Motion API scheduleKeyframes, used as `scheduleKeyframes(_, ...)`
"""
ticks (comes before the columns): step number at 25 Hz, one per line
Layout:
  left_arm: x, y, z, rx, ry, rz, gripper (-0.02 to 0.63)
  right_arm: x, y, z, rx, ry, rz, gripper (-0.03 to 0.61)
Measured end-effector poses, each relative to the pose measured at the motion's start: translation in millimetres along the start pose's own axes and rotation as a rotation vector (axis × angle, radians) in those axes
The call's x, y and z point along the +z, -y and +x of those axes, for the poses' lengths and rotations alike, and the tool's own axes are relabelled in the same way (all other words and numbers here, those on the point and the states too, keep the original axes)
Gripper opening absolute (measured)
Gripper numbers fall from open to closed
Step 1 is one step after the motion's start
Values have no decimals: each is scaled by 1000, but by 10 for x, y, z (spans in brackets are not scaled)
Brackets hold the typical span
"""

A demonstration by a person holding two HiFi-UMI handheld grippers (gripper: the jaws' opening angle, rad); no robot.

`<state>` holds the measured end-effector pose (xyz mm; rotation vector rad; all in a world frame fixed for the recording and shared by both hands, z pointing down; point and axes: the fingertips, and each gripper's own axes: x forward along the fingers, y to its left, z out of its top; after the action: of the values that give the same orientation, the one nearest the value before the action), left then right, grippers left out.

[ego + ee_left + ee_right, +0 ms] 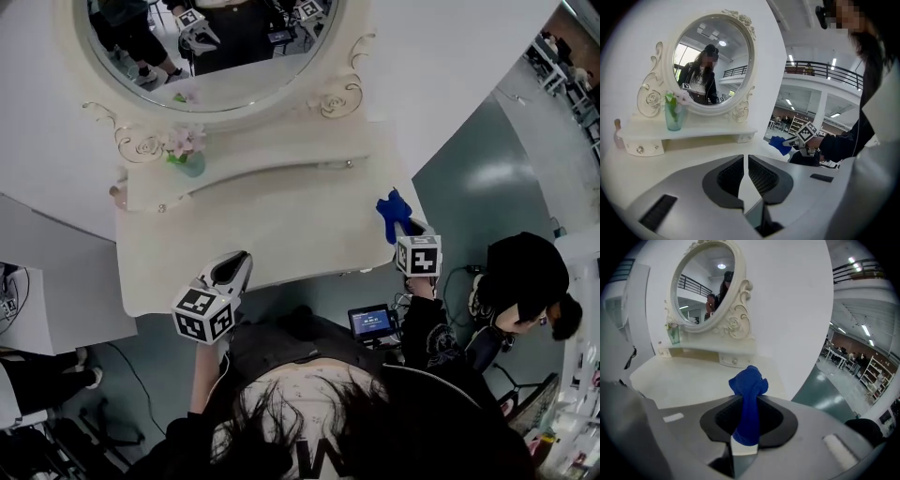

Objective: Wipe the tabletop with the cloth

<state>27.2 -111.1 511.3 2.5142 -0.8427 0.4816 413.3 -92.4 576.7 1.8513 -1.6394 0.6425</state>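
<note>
Cloth (748,389): blue and bunched into a narrow twist. We see it standing up out of the right gripper (405,234) with a crumpled knot at its free end.
Where it is: at the right end of the tabletop (300,234), just by the edge. We cannot tell whether the free end touches the surface.
Right jaws: clamped on the lower part of the cloth, which fills the gap between them.
Left jaws: the left gripper (746,161) has its jaws drawn almost together, with only a thin slit between them and nothing in it. It hovers over the near left edge of the tabletop.
Handling: we judge the cloth soft, light and limp. It will fold and drag rather than push, and it will not slip easily from the ribbed pads.
Hold: we would grip it low, as now, so that enough loose fabric is left to spread flat under pressure.
Wiping: it looks not yet begun, since the cloth is still gathered rather than spread.
Watch for: the vase (187,161) of flowers on the shelf under the mirror (220,94), well apart from the cloth.
</note>
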Motion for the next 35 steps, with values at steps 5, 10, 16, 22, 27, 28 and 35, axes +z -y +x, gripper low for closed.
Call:
scheduleKeyframes(5, -52, -199, -307, 31, 2, -9, 9, 512, -706, -258, 85, 112, -25, 89)
scheduleKeyframes(10, -68, -435, -705, 53, 16, -11, 9, 971, -1672, -580, 224, 224, -22, 89)
scheduleKeyframes(16, -62, -595, -1154, 42, 46, 0, 9, 1160, -2885, -888, 386, 272, -48, 89)
scheduleKeyframes(22, -252, -761, -1515, 7, 37, -2, 9, 953, -3798, -1074, 468, 233, -65, 89)
scheduleKeyframes(27, -499, -824, -1727, -56, 12, -11, 9, 720, -4188, -1288, 466, 206, -29, 89)
scheduleKeyframes(28, -544, -844, -1752, -68, 6, -11, 9, 675, -4238, -1325, 460, 200, -22, 89)
scheduleKeyframes(35, -749, -862, -1768, -140, -23, -16, 9, 285, -4353, -1529, 412, 140, 22, 89)
